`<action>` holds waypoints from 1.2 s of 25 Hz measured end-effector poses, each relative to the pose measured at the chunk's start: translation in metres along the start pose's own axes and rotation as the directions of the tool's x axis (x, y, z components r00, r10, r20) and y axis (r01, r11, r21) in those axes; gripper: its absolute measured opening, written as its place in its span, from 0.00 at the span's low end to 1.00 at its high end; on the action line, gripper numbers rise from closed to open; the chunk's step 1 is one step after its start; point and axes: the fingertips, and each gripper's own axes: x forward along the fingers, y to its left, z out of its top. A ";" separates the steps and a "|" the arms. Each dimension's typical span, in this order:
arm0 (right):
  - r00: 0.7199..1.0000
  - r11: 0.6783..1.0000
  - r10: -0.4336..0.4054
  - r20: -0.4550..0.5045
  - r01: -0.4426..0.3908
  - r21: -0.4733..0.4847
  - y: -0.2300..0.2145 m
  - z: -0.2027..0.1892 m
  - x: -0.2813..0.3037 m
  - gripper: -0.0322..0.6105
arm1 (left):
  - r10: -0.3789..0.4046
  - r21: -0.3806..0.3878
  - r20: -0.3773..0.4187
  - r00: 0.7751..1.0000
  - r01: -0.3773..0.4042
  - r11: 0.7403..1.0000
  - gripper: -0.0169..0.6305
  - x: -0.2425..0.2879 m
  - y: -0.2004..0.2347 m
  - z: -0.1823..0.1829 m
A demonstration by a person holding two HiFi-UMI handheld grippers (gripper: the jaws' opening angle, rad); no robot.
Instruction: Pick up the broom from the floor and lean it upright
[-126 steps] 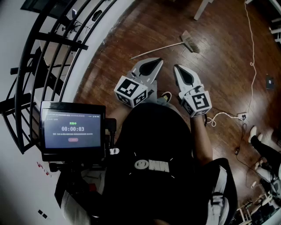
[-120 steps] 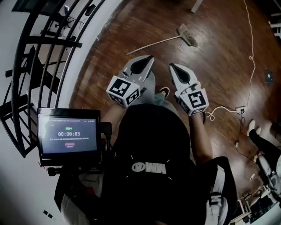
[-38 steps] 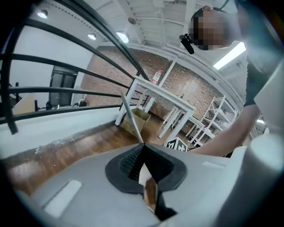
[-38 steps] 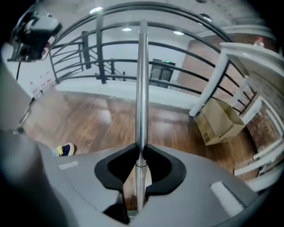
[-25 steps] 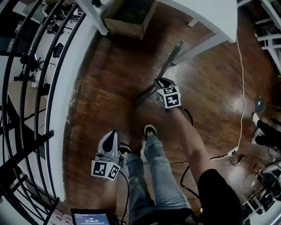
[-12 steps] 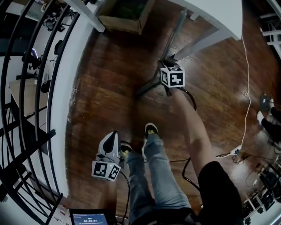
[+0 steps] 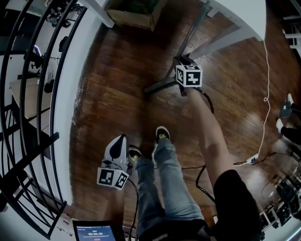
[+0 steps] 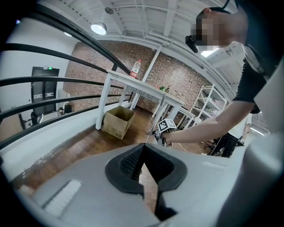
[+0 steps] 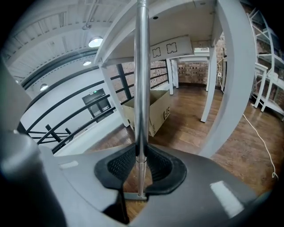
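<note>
My right gripper (image 7: 179, 62) (image 9: 138, 153) is shut on the broom's thin metal handle (image 7: 194, 29) (image 9: 141, 66). The broom is off the floor and stands steeply. Its upper end reaches the edge of the white table (image 7: 244, 14), and its lower part slants down to the floor at the left. In the right gripper view the handle runs straight up between the ribbed pads, with a flat piece at its bottom end. My left gripper (image 7: 122, 138) (image 8: 142, 147) hangs low beside the person's left leg, shut and holding nothing.
A cardboard box (image 7: 134, 14) (image 8: 117, 122) (image 9: 155, 111) sits under the table's far end. A curved black railing (image 7: 28, 117) on a white ledge bounds the left side. A white cable (image 7: 266, 70) trails over the wooden floor to a power strip (image 7: 253, 160) at the right. The person's shoes (image 7: 161, 133) are mid-floor.
The broom, which lay on the floor five seconds ago, is now in my right gripper. Over the last second that gripper carried it closer to the table. The left gripper stayed put.
</note>
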 end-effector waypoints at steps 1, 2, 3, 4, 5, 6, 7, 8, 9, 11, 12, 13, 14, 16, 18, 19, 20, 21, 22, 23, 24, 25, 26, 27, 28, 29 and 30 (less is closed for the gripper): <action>1.000 1.000 -0.004 0.006 0.004 -0.005 -0.001 -0.001 0.000 0.18 | 0.002 0.000 -0.002 1.000 -0.002 1.000 0.06 0.000 0.001 -0.001; 1.000 1.000 -0.006 0.013 0.006 -0.010 -0.002 -0.001 0.000 0.18 | 0.005 -0.001 -0.003 1.000 -0.005 1.000 0.06 -0.001 0.001 -0.002; 1.000 1.000 -0.007 0.020 0.007 -0.016 -0.002 -0.001 0.000 0.18 | 0.009 -0.002 -0.002 1.000 -0.009 1.000 0.06 -0.001 0.001 -0.002; 1.000 1.000 -0.008 0.027 0.009 -0.023 -0.003 -0.001 -0.001 0.18 | 0.012 -0.004 0.000 1.000 -0.012 1.000 0.06 -0.002 0.001 -0.001; 0.999 0.999 -0.011 0.033 0.012 -0.033 -0.004 0.000 -0.001 0.19 | 0.015 -0.005 0.002 1.000 -0.015 1.000 0.05 -0.002 0.000 0.000; 0.999 0.999 -0.016 0.037 0.017 -0.043 -0.005 0.001 -0.002 0.19 | 0.018 -0.005 0.004 1.000 -0.018 1.000 0.05 -0.002 0.000 0.001; 0.999 0.998 -0.021 0.039 0.023 -0.052 -0.005 0.002 -0.003 0.19 | 0.019 -0.005 0.005 1.000 -0.019 1.000 0.06 -0.003 0.000 0.002; 0.999 0.998 -0.025 0.040 0.027 -0.060 -0.005 0.002 -0.003 0.19 | 0.019 -0.006 0.006 1.000 -0.019 1.000 0.05 -0.004 0.001 0.002; 0.999 0.997 -0.028 0.045 0.031 -0.065 -0.003 0.003 -0.002 0.20 | 0.020 -0.005 0.007 1.000 -0.020 1.000 0.06 -0.004 0.003 0.002; 0.998 0.997 -0.026 0.062 0.030 -0.072 -0.001 0.007 -0.001 0.25 | 0.024 -0.005 0.012 1.000 -0.024 1.000 0.06 -0.004 0.007 0.002; 0.997 0.997 -0.021 0.069 0.026 -0.073 0.000 0.010 -0.002 0.28 | 0.024 -0.006 0.015 1.000 -0.024 1.000 0.05 -0.004 0.007 0.003; 0.997 0.997 -0.017 0.072 0.023 -0.075 0.001 0.011 -0.004 0.30 | 0.022 -0.006 0.017 1.000 -0.022 1.000 0.06 -0.005 0.006 0.003; 0.997 0.997 -0.015 0.073 0.021 -0.079 0.003 0.012 -0.007 0.30 | 0.018 -0.005 0.017 1.000 -0.018 1.000 0.05 -0.006 0.004 0.003; 0.997 0.995 -0.013 0.075 0.020 -0.096 0.005 0.014 -0.014 0.31 | 0.013 -0.001 0.020 1.000 -0.013 1.000 0.06 -0.009 0.002 0.006; 0.997 0.993 -0.013 0.081 0.023 -0.118 0.007 0.017 -0.021 0.31 | 0.012 0.001 0.029 1.000 -0.012 1.000 0.06 -0.012 0.000 0.012; 0.996 0.991 -0.014 0.083 0.025 -0.129 0.009 0.017 -0.026 0.31 | 0.010 0.003 0.034 0.999 -0.010 1.000 0.06 -0.015 -0.001 0.015; 0.996 0.990 -0.015 0.085 0.027 -0.140 0.011 0.017 -0.032 0.31 | 0.007 0.007 0.039 0.999 -0.007 1.000 0.05 -0.018 -0.002 0.018; 0.996 0.988 -0.014 0.088 0.028 -0.152 0.014 0.018 -0.038 0.31 | 0.003 0.013 0.043 0.999 -0.003 1.000 0.06 -0.021 -0.003 0.022; 0.996 0.986 -0.013 0.091 0.028 -0.164 0.017 0.019 -0.044 0.31 | -0.001 0.020 0.047 0.999 0.000 1.000 0.06 -0.023 -0.004 0.026; 0.995 0.984 -0.008 0.095 0.025 -0.178 0.021 0.020 -0.052 0.31 | -0.004 0.027 0.051 0.999 0.003 1.000 0.06 -0.024 -0.005 0.030; 0.995 0.981 0.003 0.102 0.017 -0.194 0.027 0.022 -0.061 0.31 | -0.009 0.034 0.055 0.998 0.007 0.999 0.06 -0.026 -0.008 0.036; 0.994 0.976 0.022 0.111 0.002 -0.216 0.036 0.025 -0.073 0.31 | -0.014 0.041 0.060 0.998 0.012 0.999 0.05 -0.027 -0.013 0.042; 0.991 0.970 0.049 0.123 -0.017 -0.243 0.048 0.028 -0.089 0.31 | -0.022 0.049 0.067 0.997 0.018 0.999 0.05 -0.029 -0.019 0.049; 0.987 0.960 0.083 0.138 -0.042 -0.276 0.064 0.031 -0.108 0.32 | -0.032 0.057 0.077 0.997 0.028 0.998 0.05 -0.031 -0.026 0.057; 0.980 0.948 0.123 0.154 -0.070 -0.311 0.084 0.033 -0.129 0.32 | -0.044 0.066 0.089 0.995 0.039 0.997 0.05 -0.036 -0.032 0.067; 0.971 0.933 0.167 0.168 -0.101 -0.346 0.108 0.035 -0.153 0.32 | -0.057 0.073 0.103 0.993 0.050 0.996 0.05 -0.042 -0.039 0.077; 0.960 0.916 0.214 0.180 -0.134 -0.378 0.133 0.038 -0.179 0.32 | -0.069 0.080 0.120 0.990 0.060 0.995 0.05 -0.050 -0.048 0.089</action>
